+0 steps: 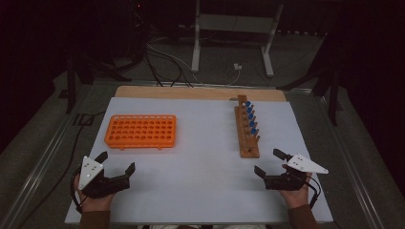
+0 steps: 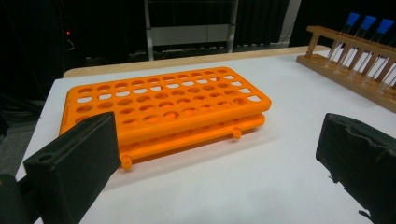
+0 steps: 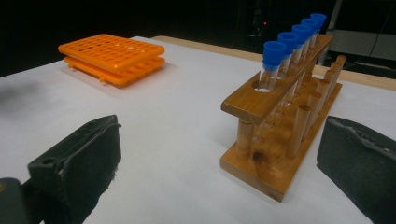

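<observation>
An orange tube rack (image 1: 141,130) with many empty holes lies at the left of the white table; it also appears in the left gripper view (image 2: 163,107) and the right gripper view (image 3: 112,56). A wooden rack (image 1: 247,130) at the right holds several blue-capped tubes (image 1: 250,117), with its nearest hole empty (image 3: 261,86). My left gripper (image 1: 116,162) rests open near the front left, jaws wide and empty, pointing at the orange rack. My right gripper (image 1: 270,162) is open and empty just in front of the wooden rack (image 3: 285,116).
The white table cover (image 1: 200,162) lies on a wooden board (image 1: 200,93). Beyond the far edge are a metal stand (image 1: 234,38) and cables (image 1: 167,62) on the floor. Metal rails (image 1: 43,162) run along both sides.
</observation>
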`<state>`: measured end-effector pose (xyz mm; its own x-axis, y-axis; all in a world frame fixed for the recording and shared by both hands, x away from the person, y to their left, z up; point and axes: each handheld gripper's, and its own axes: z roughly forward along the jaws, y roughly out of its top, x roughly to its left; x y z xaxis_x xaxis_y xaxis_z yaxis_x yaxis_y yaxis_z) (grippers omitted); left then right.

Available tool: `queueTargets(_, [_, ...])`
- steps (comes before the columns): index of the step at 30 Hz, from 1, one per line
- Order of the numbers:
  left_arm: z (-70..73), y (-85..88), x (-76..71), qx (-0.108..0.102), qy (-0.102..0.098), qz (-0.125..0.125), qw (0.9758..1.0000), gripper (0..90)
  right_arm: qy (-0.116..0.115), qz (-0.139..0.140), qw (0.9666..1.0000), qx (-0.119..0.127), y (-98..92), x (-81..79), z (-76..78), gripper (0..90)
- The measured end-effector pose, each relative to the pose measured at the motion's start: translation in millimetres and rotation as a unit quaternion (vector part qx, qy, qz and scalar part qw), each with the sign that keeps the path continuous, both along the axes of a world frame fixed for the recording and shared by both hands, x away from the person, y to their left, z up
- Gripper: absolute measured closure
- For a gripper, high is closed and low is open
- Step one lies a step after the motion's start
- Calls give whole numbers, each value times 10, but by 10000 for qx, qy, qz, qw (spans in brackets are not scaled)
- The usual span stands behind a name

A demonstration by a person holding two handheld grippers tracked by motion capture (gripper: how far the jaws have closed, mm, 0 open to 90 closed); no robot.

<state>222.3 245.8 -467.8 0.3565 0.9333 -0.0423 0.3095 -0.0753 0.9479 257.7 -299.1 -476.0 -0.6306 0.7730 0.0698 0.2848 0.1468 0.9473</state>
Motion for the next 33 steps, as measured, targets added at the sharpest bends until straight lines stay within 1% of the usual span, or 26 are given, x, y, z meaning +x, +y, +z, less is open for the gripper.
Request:
queueTargets(4, [5, 11, -7, 32, 4, 16, 10000, 4, 53, 7, 10000, -11, 10, 9, -5, 0])
queueTargets(8, [13, 22, -20, 24, -5, 39, 10000, 4, 46, 12, 10000, -42, 20, 11, 2, 1])
queueTargets(17, [16, 9, -14, 40, 8, 43, 10000, 4, 61, -51, 10000, -8, 20, 16, 34, 0])
queueTargets(29, [32, -8, -21, 134, -31, 29, 9999, 4, 91, -50, 9999, -41, 48, 11, 25, 1])
queueTargets(33, [33, -6, -20, 84, -32, 38, 10000, 4, 105, -19, 9999, -46, 54, 10, 21, 1])
